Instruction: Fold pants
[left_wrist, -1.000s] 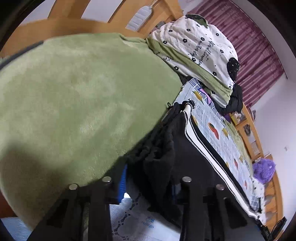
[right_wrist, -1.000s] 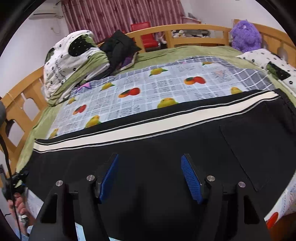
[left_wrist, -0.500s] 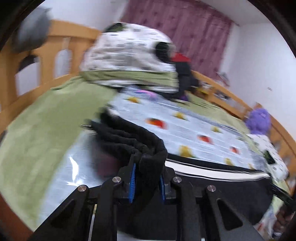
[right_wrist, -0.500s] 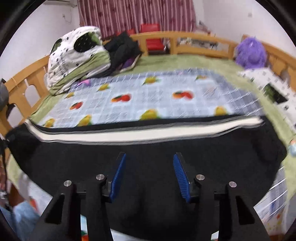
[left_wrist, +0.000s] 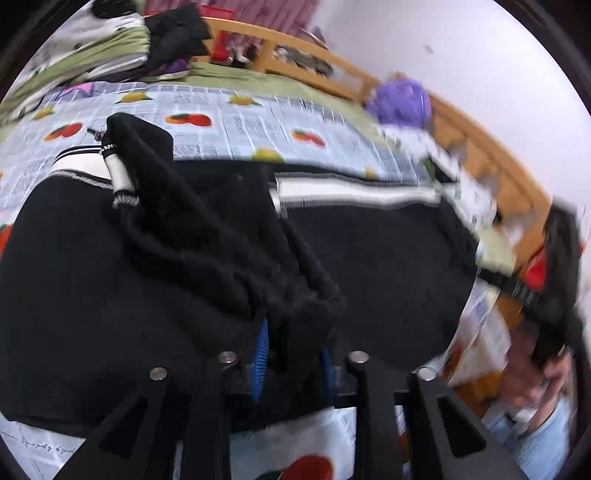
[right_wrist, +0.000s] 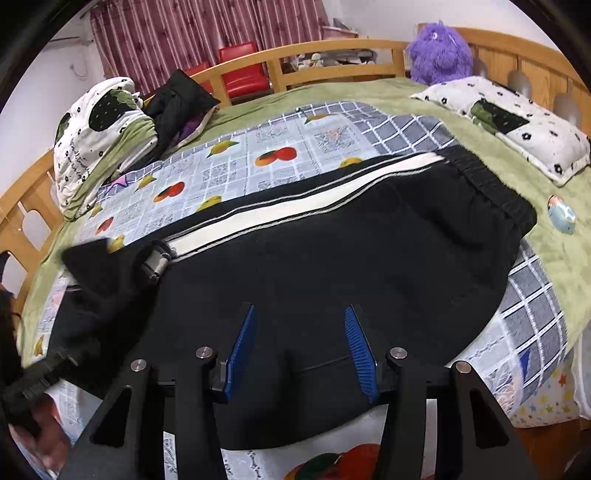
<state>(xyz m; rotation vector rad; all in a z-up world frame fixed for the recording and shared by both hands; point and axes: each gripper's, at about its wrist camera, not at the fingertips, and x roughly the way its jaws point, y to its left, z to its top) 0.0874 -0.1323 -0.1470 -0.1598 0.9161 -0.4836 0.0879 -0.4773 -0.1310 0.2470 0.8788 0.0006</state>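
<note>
We pinch the cuff end of the black fleece pants with a white side stripe (left_wrist: 229, 236) in our left gripper (left_wrist: 291, 354), lifted over the rest of them to fold toward their waistband, while our right gripper (right_wrist: 299, 350) hovers wide open and empty above the flat part on the fruit-print sheet (right_wrist: 280, 147).

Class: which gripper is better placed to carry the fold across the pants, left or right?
Left. The left gripper is shut on the pants, leg end lifted. The right gripper hovers open, holding nothing.
</note>
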